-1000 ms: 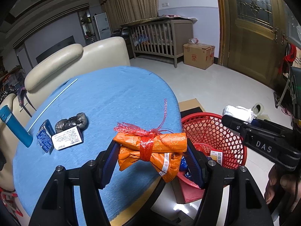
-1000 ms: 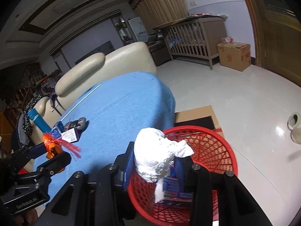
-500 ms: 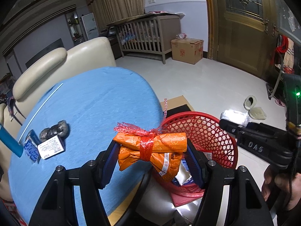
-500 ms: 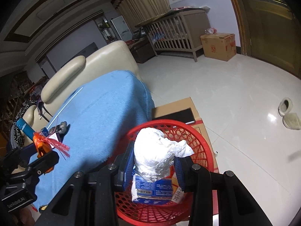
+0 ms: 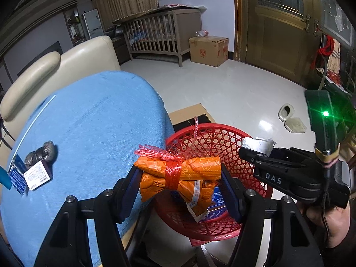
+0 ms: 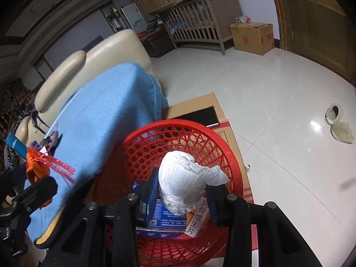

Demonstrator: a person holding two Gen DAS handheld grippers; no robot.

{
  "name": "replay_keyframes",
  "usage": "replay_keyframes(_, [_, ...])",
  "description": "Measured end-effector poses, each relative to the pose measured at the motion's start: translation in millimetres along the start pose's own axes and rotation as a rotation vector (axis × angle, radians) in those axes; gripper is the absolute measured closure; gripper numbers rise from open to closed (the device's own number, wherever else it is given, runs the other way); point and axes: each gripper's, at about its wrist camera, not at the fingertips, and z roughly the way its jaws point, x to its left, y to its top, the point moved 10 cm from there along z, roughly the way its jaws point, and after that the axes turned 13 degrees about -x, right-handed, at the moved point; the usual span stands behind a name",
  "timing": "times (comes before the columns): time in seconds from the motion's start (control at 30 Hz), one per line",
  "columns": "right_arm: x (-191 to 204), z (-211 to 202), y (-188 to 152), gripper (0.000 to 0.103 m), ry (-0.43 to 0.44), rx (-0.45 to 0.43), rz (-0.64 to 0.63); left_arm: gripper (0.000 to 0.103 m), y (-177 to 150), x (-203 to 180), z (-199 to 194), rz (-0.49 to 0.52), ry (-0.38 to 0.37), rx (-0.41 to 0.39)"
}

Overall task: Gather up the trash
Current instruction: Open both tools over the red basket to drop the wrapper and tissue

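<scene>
My left gripper is shut on an orange wrapper bundle tied with red net ribbon, held over the near rim of the red mesh basket. My right gripper is shut on a crumpled white tissue right above the red mesh basket, which holds a blue box and an orange packet. In the left wrist view the right gripper and its tissue hang over the basket's right side.
A blue-covered round table at left carries a small white box, a blue packet and a dark crumpled wad. The basket rests on cardboard. A cream sofa stands behind; slippers lie on the floor.
Both grippers have moved off the table toward and down over the red basket, each keeping its load. The basket now sits larger and closer under them.
</scene>
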Motion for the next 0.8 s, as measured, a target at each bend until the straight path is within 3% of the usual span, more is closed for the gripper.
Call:
replay_keyframes(0.2, [-4.7,18.6,-1.5,0.058,-0.025,0.037,-0.003,0.034,-6.8,3.3,9.2,-0.013,-0.011,0.022])
replay_keyframes(0.23, [-4.7,21.6,-0.8,0.055,-0.027,0.042,0.0,0.034,-8.0,4.6,10.7,-0.018,-0.013,0.025])
replay_keyframes(0.3, [-5.8,24.7,2.9,0.036,-0.043,0.037,0.006,0.034,-8.0,6.2,15.3,-0.024,-0.016,0.032])
replay_keyframes(0.8, [-26.6,18.1,24.4,0.032,-0.094,-0.004,0.099,0.034,-8.6,-10.5,49.6,-0.033,-0.093,0.07])
